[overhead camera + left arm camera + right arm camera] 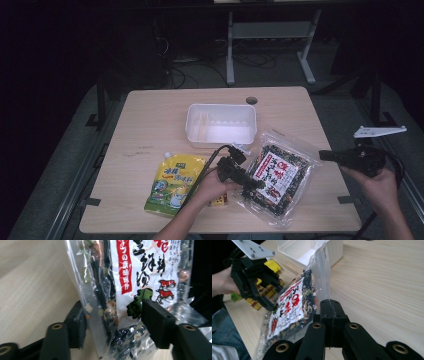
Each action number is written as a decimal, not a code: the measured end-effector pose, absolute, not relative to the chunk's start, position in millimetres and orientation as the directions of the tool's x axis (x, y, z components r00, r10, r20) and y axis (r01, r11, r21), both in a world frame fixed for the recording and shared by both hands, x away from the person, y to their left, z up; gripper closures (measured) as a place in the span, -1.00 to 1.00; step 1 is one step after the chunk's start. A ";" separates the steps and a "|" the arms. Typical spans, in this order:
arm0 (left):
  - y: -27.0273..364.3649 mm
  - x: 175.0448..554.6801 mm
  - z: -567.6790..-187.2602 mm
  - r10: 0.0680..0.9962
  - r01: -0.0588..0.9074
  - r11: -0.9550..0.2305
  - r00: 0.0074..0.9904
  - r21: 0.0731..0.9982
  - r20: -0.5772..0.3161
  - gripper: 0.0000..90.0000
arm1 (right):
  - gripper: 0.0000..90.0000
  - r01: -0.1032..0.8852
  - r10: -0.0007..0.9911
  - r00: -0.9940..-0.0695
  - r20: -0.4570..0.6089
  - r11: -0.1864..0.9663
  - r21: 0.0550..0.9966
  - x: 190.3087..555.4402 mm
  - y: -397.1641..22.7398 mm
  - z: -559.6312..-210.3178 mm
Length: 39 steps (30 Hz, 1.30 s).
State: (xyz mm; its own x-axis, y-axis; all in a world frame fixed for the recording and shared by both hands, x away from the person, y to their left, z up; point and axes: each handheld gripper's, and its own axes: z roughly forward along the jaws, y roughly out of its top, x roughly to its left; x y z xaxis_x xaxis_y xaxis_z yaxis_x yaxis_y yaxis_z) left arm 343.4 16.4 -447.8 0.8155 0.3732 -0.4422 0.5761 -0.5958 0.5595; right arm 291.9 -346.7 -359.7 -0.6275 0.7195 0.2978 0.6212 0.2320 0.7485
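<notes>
Left gripper (pixel 248 183), jaws half-open astride the seaweed packet's (pixel 278 172) near-left edge on the bench (pixel 150 135); packet's long axis runs toward the white tub (pixel 220 124). Right gripper (pixel 326 155), closed empty, is farther.

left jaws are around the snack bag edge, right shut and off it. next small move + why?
Probably close the left gripper fully on the clear snack bag, then lift it toward the white bin. In the left gripper view the bag's edge sits between the jaws, one pad on the film, the other pad's contact unclear. The right gripper is shut with nothing in it, so only the left can carry the bag.
</notes>
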 end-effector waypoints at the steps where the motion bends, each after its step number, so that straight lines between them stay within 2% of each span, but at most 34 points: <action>1: 18.3 344.0 -447.2 0.365 0.573 -0.594 0.818 0.565 -0.445 0.09 | 0.99 0.620 0.720 -0.628 0.296 0.232 0.750 292.0 -346.5 -358.9; 4: 23.9 345.1 -446.7 0.344 0.567 -0.579 0.821 0.586 -0.456 0.32 | 0.99 0.613 0.711 -0.633 0.307 0.218 0.759 291.9 -347.7 -356.3; 8: 26.4 342.3 -444.8 0.331 0.548 -0.579 0.835 0.603 -0.440 0.41 | 0.99 0.609 0.707 -0.638 0.306 0.220 0.762 291.7 -347.3 -354.2; 9: 28.0 341.7 -443.9 0.321 0.539 -0.577 0.840 0.614 -0.437 0.51 | 0.99 0.605 0.707 -0.641 0.300 0.224 0.764 291.8 -347.0 -354.2; 16: 33.5 335.2 -439.7 0.303 0.502 -0.566 0.865 0.654 -0.401 0.58 | 0.96 0.603 0.685 -0.651 0.327 0.204 0.771 293.2 -352.2 -353.3; 18: 34.0 333.3 -438.4 0.306 0.494 -0.569 0.869 0.658 -0.389 0.58 | 0.81 0.613 0.676 -0.652 0.344 0.202 0.764 295.5 -353.2 -355.1; 19: 34.0 333.3 -438.4 0.306 0.494 -0.569 0.869 0.658 -0.389 0.58 | 0.81 0.613 0.676 -0.652 0.344 0.202 0.764 295.5 -353.2 -355.1; 20: 33.8 331.2 -436.6 0.307 0.476 -0.578 0.879 0.663 -0.364 0.59 | 0.64 0.626 0.670 -0.649 0.359 0.203 0.753 298.6 -353.5 -358.9; 23: 33.8 329.9 -436.3 0.308 0.465 -0.583 0.885 0.666 -0.349 0.64 | 0.45 0.646 0.671 -0.638 0.377 0.200 0.737 303.8 -354.0 -366.9; 25: 33.3 328.9 -438.6 0.307 0.458 -0.595 0.889 0.660 -0.340 0.66 | 0.41 0.660 0.675 -0.629 0.386 0.201 0.723 307.4 -353.6 -373.2; 27: 32.8 328.7 -441.0 0.313 0.462 -0.595 0.887 0.658 -0.340 0.67 | 0.55 0.669 0.675 -0.625 0.392 0.205 0.714 311.3 -353.1 -379.6; 28: 33.1 328.8 -442.0 0.311 0.462 -0.592 0.887 0.660 -0.342 0.67 | 0.73 0.671 0.674 -0.625 0.393 0.206 0.713 312.8 -353.1 -381.9; 29: 33.1 328.8 -442.0 0.311 0.462 -0.592 0.887 0.660 -0.342 0.67 | 0.73 0.671 0.674 -0.625 0.393 0.206 0.713 312.8 -353.1 -381.9; 30: 34.8 329.6 -443.3 0.306 0.468 -0.582 0.884 0.665 -0.355 0.68 | 0.94 0.662 0.682 -0.624 0.383 0.201 0.722 313.2 -354.9 -382.8; 32: 36.2 330.4 -443.3 0.300 0.471 -0.577 0.882 0.667 -0.363 0.68 | 0.98 0.660 0.668 -0.629 0.397 0.189 0.727 313.6 -357.2 -382.2; 35: 36.3 330.2 -442.8 0.321 0.459 -0.583 0.888 0.670 -0.329 0.54 | 0.98 0.640 0.660 -0.650 0.376 0.209 0.740 311.0 -356.6 -377.9; 36: 36.2 329.6 -442.7 0.339 0.459 -0.580 0.887 0.673 -0.313 0.38 | 0.99 0.634 0.653 -0.657 0.377 0.208 0.744 310.2 -357.2 -376.3; 39: 37.5 332.9 -443.2 0.335 0.490 -0.559 0.872 0.670 -0.358 -0.09 | 0.98 0.624 0.646 -0.666 0.372 0.210 0.753 308.0 -357.0 -373.2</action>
State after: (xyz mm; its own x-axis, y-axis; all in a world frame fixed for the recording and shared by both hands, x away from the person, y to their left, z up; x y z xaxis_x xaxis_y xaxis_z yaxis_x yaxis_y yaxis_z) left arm 332.9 37.5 -443.2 0.8716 0.3354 -0.3576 0.4896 -0.5586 0.6695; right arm 308.0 -357.0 -373.2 -0.6664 0.6464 0.3715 0.6236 0.2102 0.7529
